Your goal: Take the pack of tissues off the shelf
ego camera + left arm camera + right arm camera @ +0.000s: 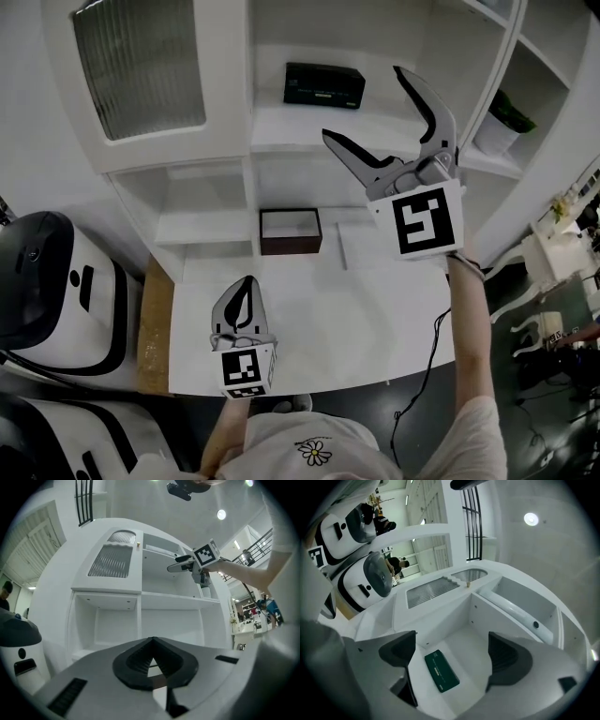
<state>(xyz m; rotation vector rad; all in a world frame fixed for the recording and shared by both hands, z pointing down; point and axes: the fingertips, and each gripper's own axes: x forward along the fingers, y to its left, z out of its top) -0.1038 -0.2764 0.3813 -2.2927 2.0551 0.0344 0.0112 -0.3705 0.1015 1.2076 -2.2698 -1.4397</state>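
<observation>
A dark green pack of tissues (323,84) lies flat on an upper shelf (281,127) of the white shelf unit. My right gripper (364,103) is raised in front of that shelf, open wide, with the pack beyond its tips and nothing between the fingers. In the right gripper view the pack (441,671) lies on the shelf floor ahead, between the spread fingers (398,651) and apart from them. My left gripper (247,281) is low over the white table (375,319), shut and empty. In the left gripper view its tips (152,640) meet, and the right gripper (180,566) shows high up.
A brown open box (291,231) sits at the back of the table under the shelves. A ribbed-glass cabinet door (141,66) is at upper left. White rounded machines (47,281) stand to the left. A potted plant (506,117) sits on a right-hand shelf.
</observation>
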